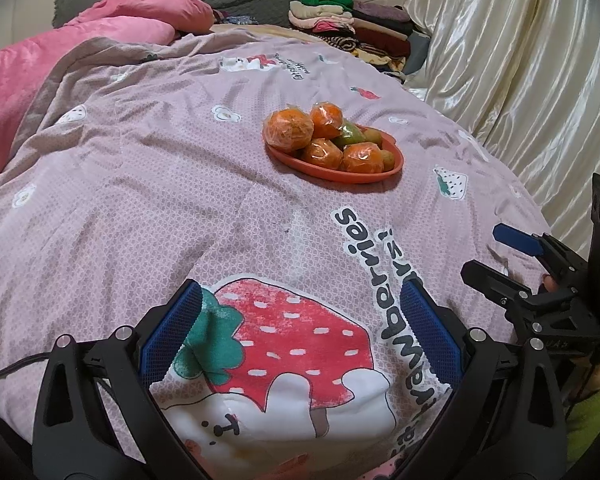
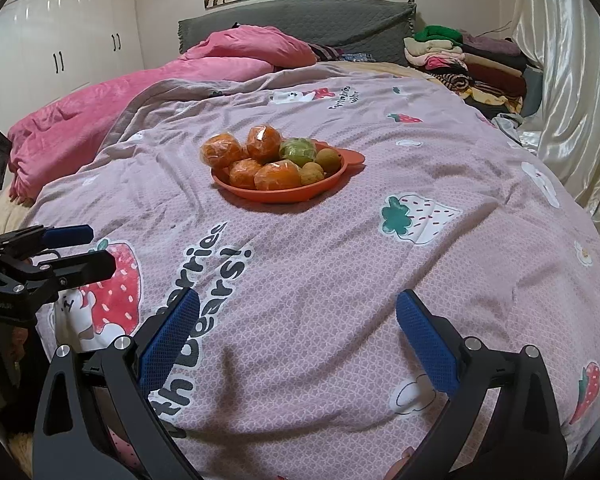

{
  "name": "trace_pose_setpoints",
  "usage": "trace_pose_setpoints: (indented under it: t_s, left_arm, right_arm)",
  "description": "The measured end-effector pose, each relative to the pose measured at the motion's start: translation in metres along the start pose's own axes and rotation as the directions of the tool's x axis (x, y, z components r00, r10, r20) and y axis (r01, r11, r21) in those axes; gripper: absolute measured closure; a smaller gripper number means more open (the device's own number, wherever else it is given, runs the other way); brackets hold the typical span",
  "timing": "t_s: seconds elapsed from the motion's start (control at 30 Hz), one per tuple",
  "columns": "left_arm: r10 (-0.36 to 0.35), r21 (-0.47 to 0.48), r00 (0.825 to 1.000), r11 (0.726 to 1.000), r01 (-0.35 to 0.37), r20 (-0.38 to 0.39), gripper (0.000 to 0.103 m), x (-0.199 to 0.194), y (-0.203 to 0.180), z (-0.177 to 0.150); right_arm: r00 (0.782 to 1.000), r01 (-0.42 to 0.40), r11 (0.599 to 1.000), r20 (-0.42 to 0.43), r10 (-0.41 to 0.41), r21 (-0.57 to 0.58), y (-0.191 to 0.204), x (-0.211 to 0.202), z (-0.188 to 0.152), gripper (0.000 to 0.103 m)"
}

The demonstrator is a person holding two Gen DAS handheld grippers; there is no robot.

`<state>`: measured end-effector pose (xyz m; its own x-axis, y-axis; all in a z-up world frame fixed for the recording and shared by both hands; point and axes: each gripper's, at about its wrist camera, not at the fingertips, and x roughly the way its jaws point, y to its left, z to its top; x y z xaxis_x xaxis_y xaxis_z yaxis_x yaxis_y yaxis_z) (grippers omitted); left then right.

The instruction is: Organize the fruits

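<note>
Closest thing in the left wrist view is the left gripper (image 1: 300, 328) itself, jaws spread wide with nothing between them, just hanging over the big strawberry print on the quilt (image 1: 140, 184). Same deal with the right gripper (image 2: 298, 330): jaws released, empty, over the lettering on the quilt. Both sets of blue pads (image 1: 172, 332) are cut off at the bottom by the black frames, so you can't see the handles or much of the hands.

The fruit's all sitting in an orange plate (image 1: 380, 176) out in the middle of the bed, well apart from both grippers. Four oranges (image 1: 288, 128) in what looks like plastic wrap, one green fruit (image 1: 350, 136) tucked behind them, and a few small brownish ones (image 2: 312, 173) on the right side of the plate. Can't tell what those are, and from the left view they're mostly hidden behind the oranges.

Behind that: a pink blanket (image 2: 100, 108), a clothes pile (image 2: 468, 60) and a curtain (image 1: 520, 60) along the right.
</note>
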<state>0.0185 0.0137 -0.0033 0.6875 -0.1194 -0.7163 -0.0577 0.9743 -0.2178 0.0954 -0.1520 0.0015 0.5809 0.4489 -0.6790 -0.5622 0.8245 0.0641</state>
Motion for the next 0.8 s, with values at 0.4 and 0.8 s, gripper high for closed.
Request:
trace_pose_setpoints:
  t_s: [0.4,0.8]
  left_arm:
    - [0.012,0.001,1.000,1.000,-0.012,-0.007,0.010,0.0015,-0.0009,0.0000]
    - [0.025,0.005,1.000,1.000,-0.025,-0.014,0.010,0.0018,-0.0018,-0.0001]
  right_arm:
    - [1.000,0.002,1.000,0.001,-0.002,-0.002,0.0005,0.0001,0.0001,0.005]
    - [1.000,0.004,1.000,0.001,-0.004,-0.001,-0.0017,-0.0004,-0.0009,0.005]
